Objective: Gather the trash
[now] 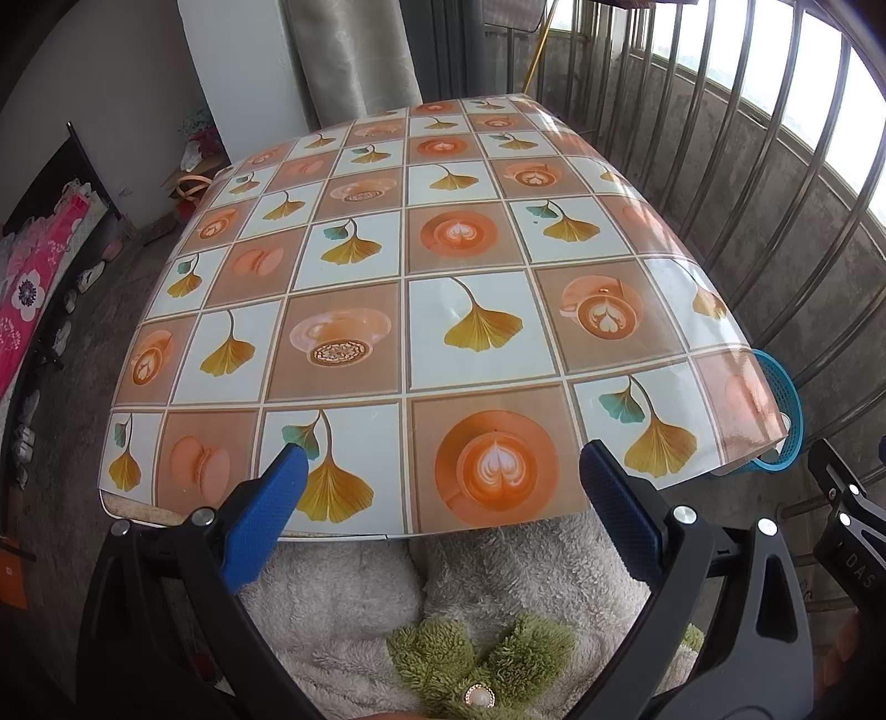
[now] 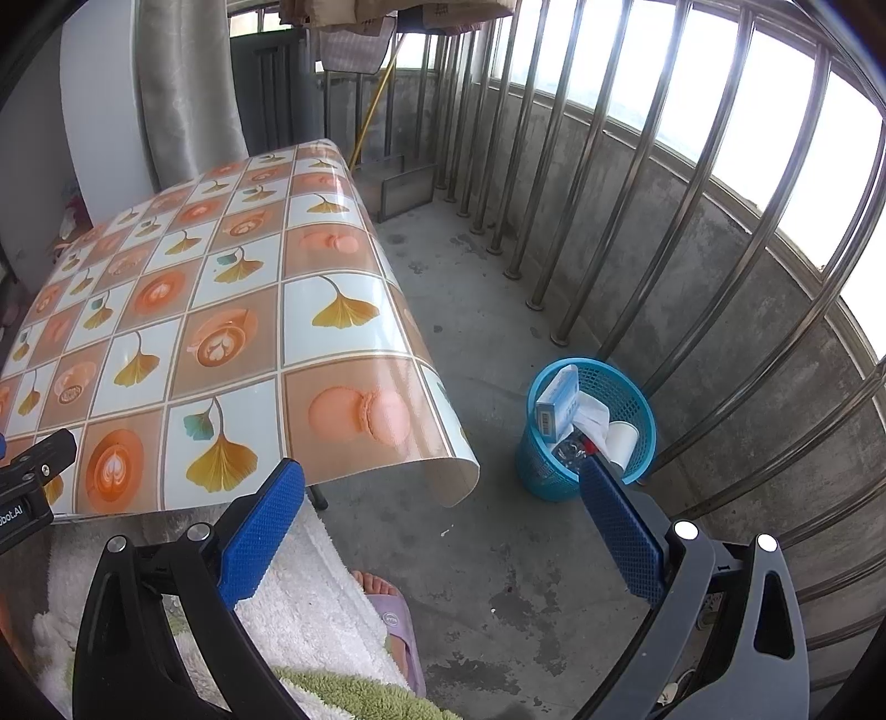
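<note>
A: Where's the trash sitting rn?

B: All in the blue basket (image 2: pixel 590 429) on the floor, just beside the table's (image 1: pixel 343 437) right corner & near the railing bars (image 2: pixel 626 183). A light blue box (image 2: pixel 558 402), a white cup (image 2: pixel 621 441), crumpled white stuff & sth dark w/ a red bit are poking out of it, prob a wrapper but it's too small to tell.

A: And the grippers?

B: Left gripper (image 1: pixel 443 482) is hovering over the table's near edge, fingers spread wide, nothing btwn them. Right gripper (image 2: pixel 443 493) is hanging off to the side over the floor, fingers also wide apart & empty, right fingertip overlapping the basket in view. I'm guessing it's aimed that way bc the bin is where drops go.

A: Anything lying on the tabletop?

B: Not seeing any. Glossy oilcloth (image 2: pixel 232 332) w/ ginkgo leaves, latte cups & macarons is covering it, curling loose at the right corner.

A: Room?

B: Looking like a balcony: stained concrete floor (image 2: pixel 487 565), steel bars w/ daylight behind, grey curtain (image 1: pixel 354 50) at the back. Person is wearing a fluffy white robe (image 2: pixel 310 587) & a purple slipper (image 2: pixel 396 620)
</note>
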